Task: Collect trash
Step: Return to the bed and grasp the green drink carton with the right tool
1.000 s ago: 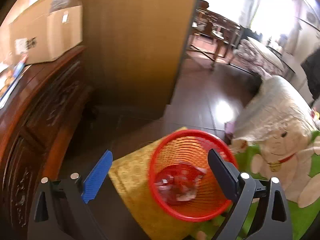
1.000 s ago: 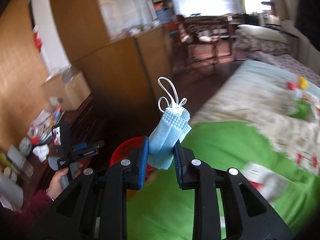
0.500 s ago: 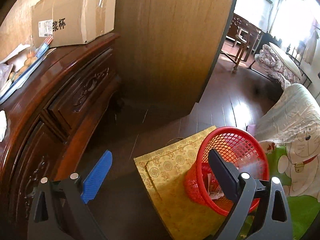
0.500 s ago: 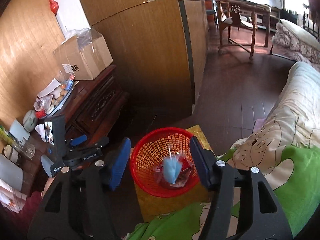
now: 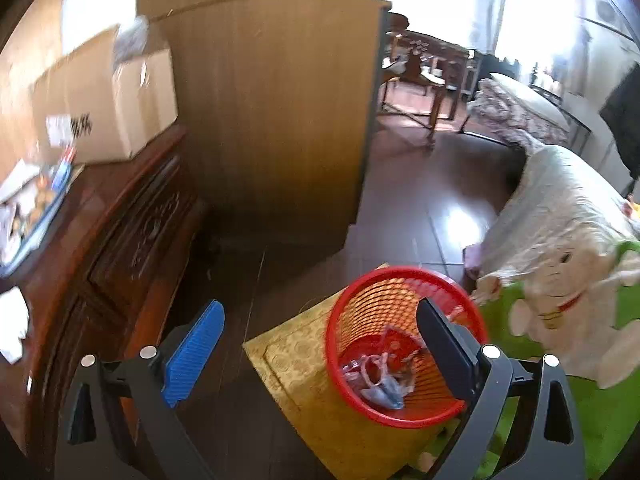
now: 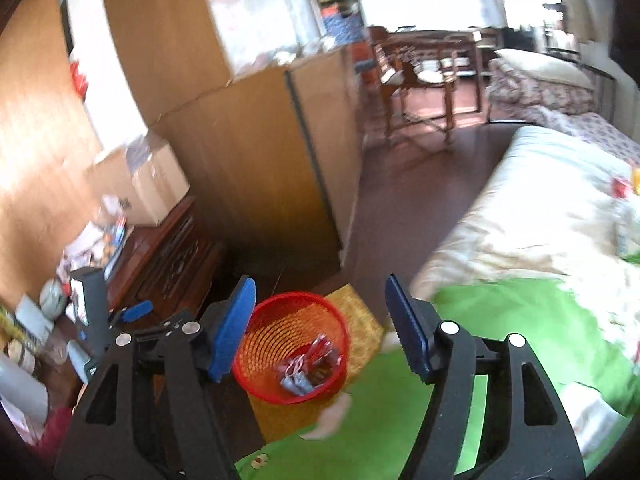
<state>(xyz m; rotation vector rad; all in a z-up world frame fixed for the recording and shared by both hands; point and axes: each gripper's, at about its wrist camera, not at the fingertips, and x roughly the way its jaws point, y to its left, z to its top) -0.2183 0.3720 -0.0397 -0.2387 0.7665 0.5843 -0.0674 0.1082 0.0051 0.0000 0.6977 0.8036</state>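
A red mesh waste basket [image 5: 404,280] stands on a yellow patterned box [image 5: 296,364] beside the bed. A light-blue face mask [image 5: 386,394] lies inside it among clear wrappers. The basket [image 6: 294,312] and mask [image 6: 296,382] also show in the right wrist view. My left gripper [image 5: 320,344] is open and empty, its right finger over the basket rim. My right gripper [image 6: 320,328] is open and empty above the basket. The left gripper [image 6: 132,312] shows in the right wrist view, held in a hand.
A dark carved wooden sideboard [image 5: 100,248] with a cardboard box [image 5: 108,104] and clutter stands at left. A tall wooden cabinet [image 5: 276,112] stands behind. A bed with a green and cream cartoon quilt [image 5: 560,264] lies at right. Dark floor [image 5: 404,208] runs to chairs beyond.
My right gripper opened and dropped the blue mask into the red basket, then lifted and tilted back. My left gripper swung slightly; the mask now lies in the basket.
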